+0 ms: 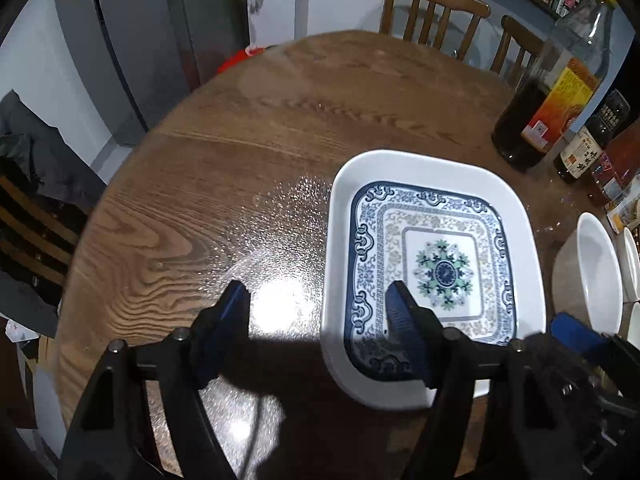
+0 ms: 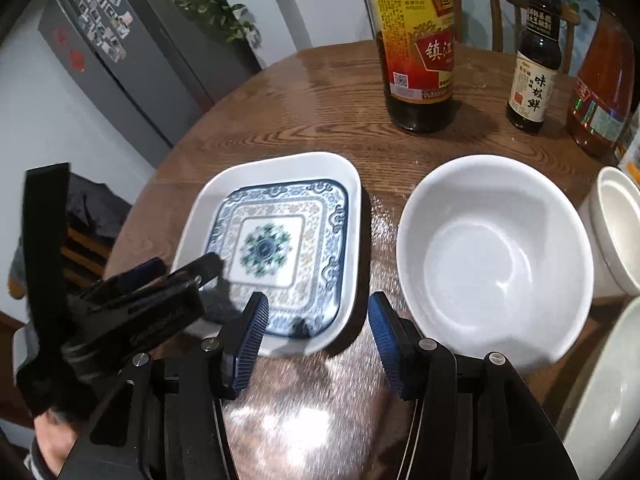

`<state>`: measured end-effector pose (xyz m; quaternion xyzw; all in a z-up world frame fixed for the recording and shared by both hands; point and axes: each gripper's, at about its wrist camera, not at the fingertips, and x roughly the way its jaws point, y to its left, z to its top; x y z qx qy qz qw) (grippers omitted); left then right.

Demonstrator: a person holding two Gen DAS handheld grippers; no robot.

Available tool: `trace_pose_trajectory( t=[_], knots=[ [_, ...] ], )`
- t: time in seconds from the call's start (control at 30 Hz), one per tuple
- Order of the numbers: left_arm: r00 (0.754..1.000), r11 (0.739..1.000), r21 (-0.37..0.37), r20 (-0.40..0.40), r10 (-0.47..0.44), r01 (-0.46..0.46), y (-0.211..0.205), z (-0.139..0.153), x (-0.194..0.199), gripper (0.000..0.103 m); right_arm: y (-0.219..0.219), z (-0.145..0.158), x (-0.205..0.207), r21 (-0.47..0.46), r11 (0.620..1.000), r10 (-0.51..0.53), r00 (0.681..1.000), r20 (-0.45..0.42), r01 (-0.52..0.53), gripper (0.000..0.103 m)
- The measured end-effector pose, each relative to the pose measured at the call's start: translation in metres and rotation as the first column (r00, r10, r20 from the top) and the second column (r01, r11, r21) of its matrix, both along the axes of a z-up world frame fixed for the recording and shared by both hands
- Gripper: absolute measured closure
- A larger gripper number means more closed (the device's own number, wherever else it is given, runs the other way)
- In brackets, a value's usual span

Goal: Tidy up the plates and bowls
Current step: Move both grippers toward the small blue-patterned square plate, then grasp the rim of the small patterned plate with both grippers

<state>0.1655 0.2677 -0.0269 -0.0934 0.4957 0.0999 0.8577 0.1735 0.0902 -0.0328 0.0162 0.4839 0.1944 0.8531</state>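
Note:
A square white plate with a blue and green pattern lies on the round wooden table. My left gripper is open and empty; its right finger hangs over the plate's near left part, its left finger over bare wood. In the right wrist view the same plate lies left of a large white bowl. My right gripper is open and empty, over the gap between plate and bowl. The left gripper shows at the plate's left edge. The bowl also shows in the left wrist view.
A large vinegar bottle, a small dark sauce bottle and an orange bottle stand at the table's far right. More white bowls sit at the right edge. Wooden chairs stand behind the table; a grey fridge is at left.

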Motion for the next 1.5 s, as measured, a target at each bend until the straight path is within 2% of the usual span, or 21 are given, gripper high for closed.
trace_pose_trajectory(
  t=[0.1, 0.17, 0.23, 0.27, 0.3, 0.33, 0.4, 0.53, 0.67, 0.8, 1.1, 1.3, 1.5],
  knots=[
    [1.0, 1.0, 0.011, 0.015, -0.018, 0.018, -0.002, 0.001, 0.002, 0.034, 0.006, -0.005, 0.006, -0.023, 1.0, -0.012, 1.0, 0.009, 0.013, 0.049],
    [0.999, 0.999, 0.018, 0.025, -0.028, 0.028, -0.002, 0.002, 0.004, 0.038, 0.01, -0.008, 0.011, -0.037, 0.999, -0.018, 1.0, 0.009, 0.019, 0.049],
    [0.998, 0.999, 0.015, 0.038, -0.043, 0.042, 0.0, 0.003, 0.009, 0.055, 0.012, -0.012, 0.015, -0.046, 0.999, -0.02, 1.0, 0.001, 0.02, 0.051],
    [0.998, 0.999, 0.011, 0.042, -0.051, 0.05, -0.001, 0.004, 0.011, 0.06, 0.014, -0.014, 0.017, -0.052, 0.998, -0.024, 1.0, -0.001, 0.024, 0.057],
    [0.997, 0.998, 0.006, 0.045, -0.061, 0.061, -0.002, 0.005, 0.012, 0.069, 0.016, -0.013, 0.017, -0.067, 0.998, -0.021, 1.0, 0.013, 0.022, 0.066],
    [0.996, 0.998, -0.001, 0.047, -0.07, 0.071, -0.003, 0.005, 0.014, 0.077, 0.018, -0.013, 0.017, -0.086, 0.996, -0.021, 1.0, 0.015, 0.023, 0.069],
    [0.996, 0.997, 0.0, 0.049, -0.073, 0.073, -0.005, 0.004, 0.017, 0.079, 0.019, -0.013, 0.018, -0.12, 0.992, -0.03, 0.999, 0.023, 0.033, 0.079],
    [0.997, 0.998, -0.029, 0.063, -0.055, 0.057, 0.003, 0.001, 0.018, 0.09, 0.019, -0.011, 0.022, -0.143, 0.989, -0.031, 0.999, 0.021, 0.033, 0.083],
    [0.997, 0.999, -0.029, 0.07, -0.042, 0.044, 0.005, 0.001, 0.016, 0.092, 0.021, -0.007, 0.019, -0.15, 0.988, -0.017, 0.999, 0.034, 0.022, 0.09],
    [0.996, 0.999, -0.029, 0.09, -0.026, 0.028, 0.002, 0.009, 0.001, 0.092, 0.018, 0.006, 0.011, -0.134, 0.991, -0.004, 0.998, 0.068, 0.013, 0.092],
    [0.981, 1.0, -0.015, 0.192, -0.016, 0.02, -0.009, 0.057, -0.049, 0.092, 0.002, 0.058, -0.031, -0.045, 0.999, 0.021, 0.984, 0.179, -0.013, 0.092],
    [0.97, 0.999, 0.005, 0.241, -0.039, 0.039, -0.034, 0.084, -0.079, 0.092, -0.028, 0.083, -0.068, -0.016, 1.0, 0.009, 0.971, 0.239, -0.006, 0.092],
    [0.96, 0.996, 0.027, 0.265, -0.09, 0.086, -0.077, 0.103, -0.106, 0.092, -0.072, 0.093, -0.104, 0.016, 0.999, -0.04, 0.965, 0.259, 0.037, 0.092]
  ],
)
